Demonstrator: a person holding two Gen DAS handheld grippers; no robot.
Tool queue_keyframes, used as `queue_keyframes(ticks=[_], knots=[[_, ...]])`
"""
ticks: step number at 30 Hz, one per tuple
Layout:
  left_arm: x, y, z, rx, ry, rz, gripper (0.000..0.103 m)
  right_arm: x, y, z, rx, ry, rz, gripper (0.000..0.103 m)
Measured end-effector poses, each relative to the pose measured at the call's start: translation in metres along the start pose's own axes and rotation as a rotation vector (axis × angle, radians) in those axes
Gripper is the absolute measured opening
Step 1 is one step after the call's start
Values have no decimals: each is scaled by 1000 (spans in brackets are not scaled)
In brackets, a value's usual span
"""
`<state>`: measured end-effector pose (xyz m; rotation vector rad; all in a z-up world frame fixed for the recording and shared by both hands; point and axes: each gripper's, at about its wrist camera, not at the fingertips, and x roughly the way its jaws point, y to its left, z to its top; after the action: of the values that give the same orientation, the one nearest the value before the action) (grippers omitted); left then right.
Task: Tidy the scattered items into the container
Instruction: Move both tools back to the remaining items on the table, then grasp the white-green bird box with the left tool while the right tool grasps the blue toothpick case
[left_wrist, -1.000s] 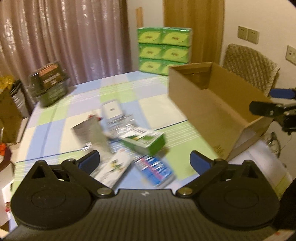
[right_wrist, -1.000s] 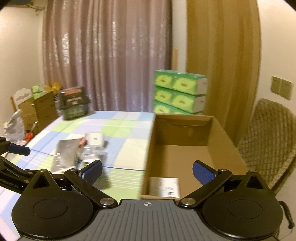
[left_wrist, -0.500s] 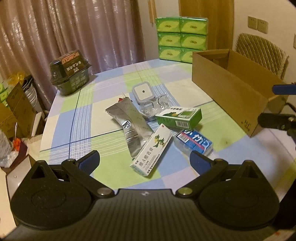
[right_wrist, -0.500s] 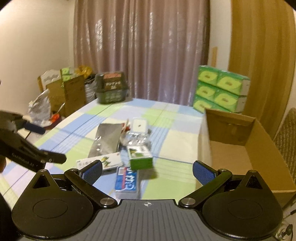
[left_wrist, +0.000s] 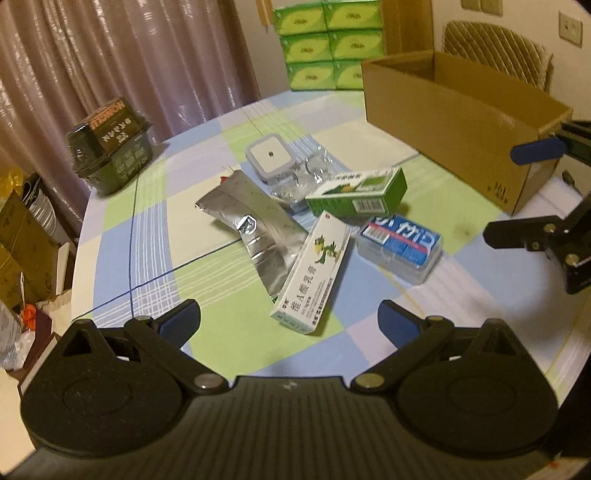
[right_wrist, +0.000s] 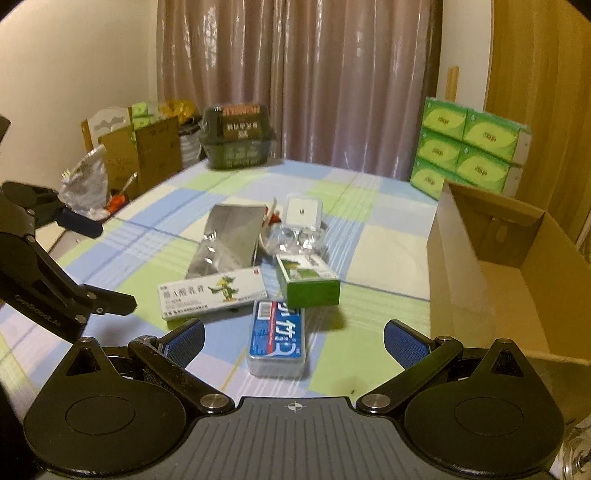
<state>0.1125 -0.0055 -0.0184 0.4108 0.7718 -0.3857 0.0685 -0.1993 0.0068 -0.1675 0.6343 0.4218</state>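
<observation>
On the checked tabletop the scattered items lie in one loose cluster, with nothing yet lifted. Farthest left, near the curtain, stands a dark green tub, apart from the rest. Next comes a crumpled silver pouch, and just behind it a small white square device resting against clear blister packaging. A long white box with a green dragon print overlaps the pouch's near end. Beside that sit a green carton and, in front of it, a blue and white pack. At the right side of the tabletop stands the open cardboard box, its interior seen from the right wrist camera with no items visible inside. Stacked green tissue packs sit behind it.

Both tools hover above the near edge: the left gripper has its fingers spread wide and empty, pointing at the dragon box, and the right gripper is likewise spread and empty, over the blue pack.
</observation>
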Motion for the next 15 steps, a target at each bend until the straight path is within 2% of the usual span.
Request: queue_keyframes(ticks=[2, 3, 5, 7, 9, 15], knots=[[8, 1, -2, 19, 8, -7, 99, 10, 0, -3, 0, 13, -9, 100], [12, 1, -3, 25, 11, -12, 98, 14, 1, -4, 3, 20, -9, 92], [20, 2, -4, 42, 8, -28, 97, 23, 1, -5, 7, 39, -6, 83], [27, 1, -4, 65, 8, -36, 95, 31, 1, -7, 6, 53, -4, 81], [34, -1, -4, 93, 10, -45, 94, 39, 2, -8, 2, 64, 0, 72], [52, -3, -1, 139, 4, -69, 90, 62, 4, -7, -10, 98, 8, 61]])
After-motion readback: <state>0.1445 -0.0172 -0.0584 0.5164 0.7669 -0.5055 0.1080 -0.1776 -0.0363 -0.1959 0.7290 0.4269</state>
